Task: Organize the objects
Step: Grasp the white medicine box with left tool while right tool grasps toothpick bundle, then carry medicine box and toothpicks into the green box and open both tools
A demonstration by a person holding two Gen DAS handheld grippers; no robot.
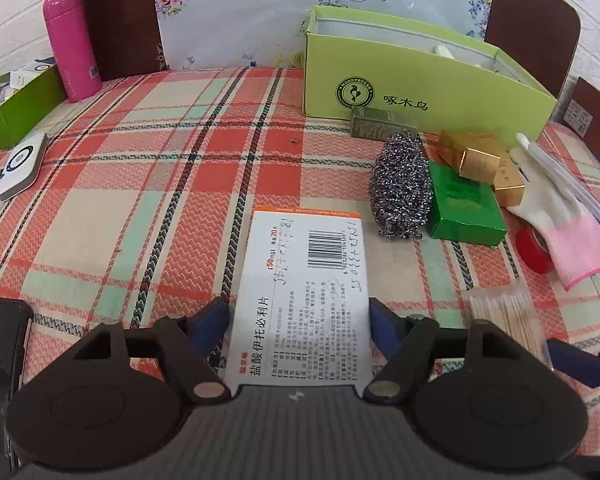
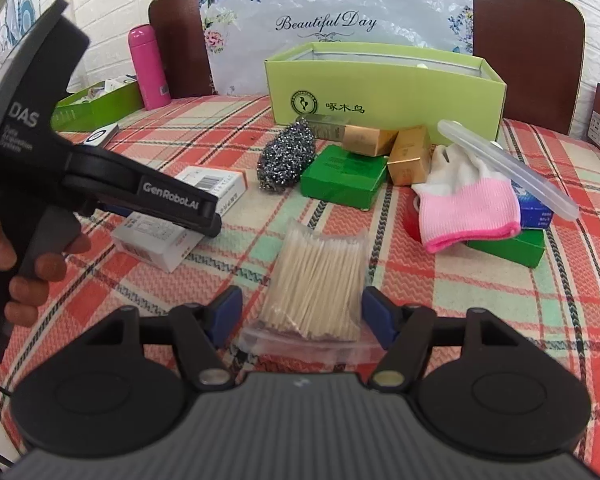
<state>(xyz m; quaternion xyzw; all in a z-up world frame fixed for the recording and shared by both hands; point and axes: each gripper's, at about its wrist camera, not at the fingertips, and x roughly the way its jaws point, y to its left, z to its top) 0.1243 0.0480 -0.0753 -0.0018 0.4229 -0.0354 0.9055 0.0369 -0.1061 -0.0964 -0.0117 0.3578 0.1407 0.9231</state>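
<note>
A white medicine box (image 1: 300,264) with an orange edge and a barcode lies lengthwise on the plaid tablecloth. My left gripper (image 1: 299,320) is shut on it, one blue pad pressed to each long side. A clear bag of cotton swabs (image 2: 316,280) lies between the fingers of my right gripper (image 2: 300,316), which is open with a gap on both sides of the bag. In the right wrist view the left gripper (image 2: 208,218) reaches in from the left across the medicine box (image 2: 214,182), held by a hand (image 2: 24,264). The swab bag (image 1: 504,312) also shows at the lower right of the left wrist view.
An open light green box (image 1: 400,80) stands at the back. In front of it lie a steel scourer (image 1: 400,188), a small green box (image 1: 464,208), gold boxes (image 1: 472,156), a white and pink glove (image 1: 568,220) and red tape (image 1: 532,248). A pink bottle (image 1: 72,44) and a green tray (image 1: 16,112) stand left.
</note>
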